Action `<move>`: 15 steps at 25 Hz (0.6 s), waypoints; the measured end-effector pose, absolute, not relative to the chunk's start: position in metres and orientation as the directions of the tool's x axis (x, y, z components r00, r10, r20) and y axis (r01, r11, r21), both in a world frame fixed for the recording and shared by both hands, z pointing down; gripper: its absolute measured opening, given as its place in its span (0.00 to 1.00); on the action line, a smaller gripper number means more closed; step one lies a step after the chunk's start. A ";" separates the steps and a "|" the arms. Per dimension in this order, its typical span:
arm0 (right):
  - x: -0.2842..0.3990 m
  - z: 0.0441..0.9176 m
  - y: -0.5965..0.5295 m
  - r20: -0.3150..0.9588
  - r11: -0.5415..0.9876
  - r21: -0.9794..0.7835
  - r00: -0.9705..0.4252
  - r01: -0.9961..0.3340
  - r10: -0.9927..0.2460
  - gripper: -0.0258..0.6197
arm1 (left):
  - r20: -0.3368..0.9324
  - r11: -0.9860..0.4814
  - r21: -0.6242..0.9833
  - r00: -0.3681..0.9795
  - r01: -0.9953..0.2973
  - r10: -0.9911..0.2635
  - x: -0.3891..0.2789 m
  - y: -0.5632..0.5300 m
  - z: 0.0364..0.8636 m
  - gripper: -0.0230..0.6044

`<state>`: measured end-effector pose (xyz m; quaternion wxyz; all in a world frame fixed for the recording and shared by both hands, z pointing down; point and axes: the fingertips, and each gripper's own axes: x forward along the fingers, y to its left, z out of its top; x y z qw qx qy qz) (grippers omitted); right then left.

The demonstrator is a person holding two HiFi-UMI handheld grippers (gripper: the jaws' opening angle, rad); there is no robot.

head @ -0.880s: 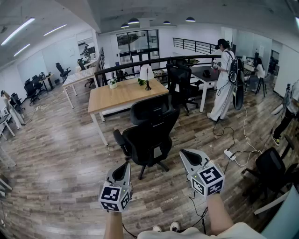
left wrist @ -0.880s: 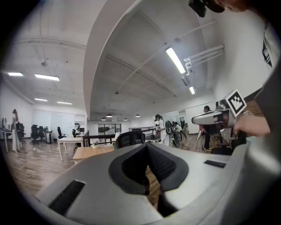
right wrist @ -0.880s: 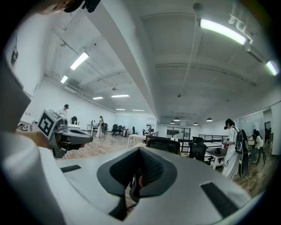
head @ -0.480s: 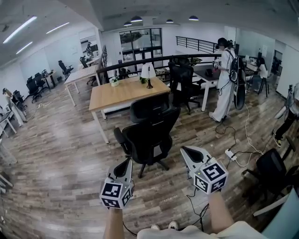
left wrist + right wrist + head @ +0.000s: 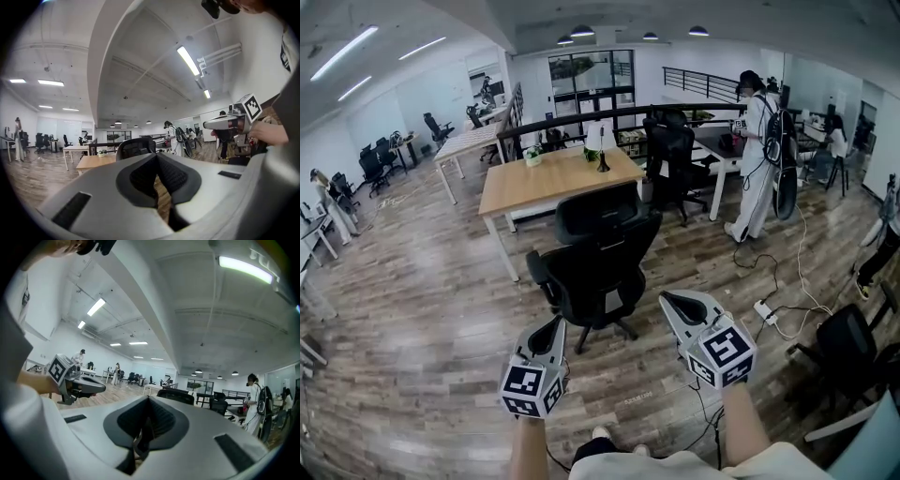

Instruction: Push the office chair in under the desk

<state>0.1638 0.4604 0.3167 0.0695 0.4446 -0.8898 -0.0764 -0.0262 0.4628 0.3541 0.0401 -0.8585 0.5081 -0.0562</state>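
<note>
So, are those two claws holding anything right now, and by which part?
Nothing. The left gripper and right gripper are shut and empty, short of the office chair.

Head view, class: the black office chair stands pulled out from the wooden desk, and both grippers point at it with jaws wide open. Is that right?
No: the jaws of the left gripper and right gripper are shut and empty, as both gripper views show. The black office chair does stand pulled out from the wooden desk.

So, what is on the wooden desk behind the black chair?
A lamp and a small potted plant stand on the desk; the chair covers part of its near edge.
</note>
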 end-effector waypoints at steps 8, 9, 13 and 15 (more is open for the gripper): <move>0.181 0.339 0.399 0.078 0.585 0.158 -0.581 -0.795 -0.810 0.06 | 0.050 -0.491 -0.125 0.489 -0.862 -0.871 -0.015 0.401 0.361 0.05; 0.180 0.339 0.388 0.074 0.586 0.149 -0.582 -0.796 -0.810 0.06 | 0.044 -0.491 -0.125 0.489 -0.862 -0.871 -0.017 0.389 0.361 0.05; 0.178 0.334 0.331 0.043 0.596 0.101 -0.595 -0.797 -0.803 0.06 | 0.025 -0.483 -0.122 0.484 -0.867 -0.875 -0.026 0.327 0.360 0.05; 0.181 0.333 0.297 0.031 0.592 0.088 -0.592 -0.801 -0.806 0.06 | 0.019 -0.478 -0.130 0.480 -0.869 -0.877 -0.028 0.294 0.361 0.05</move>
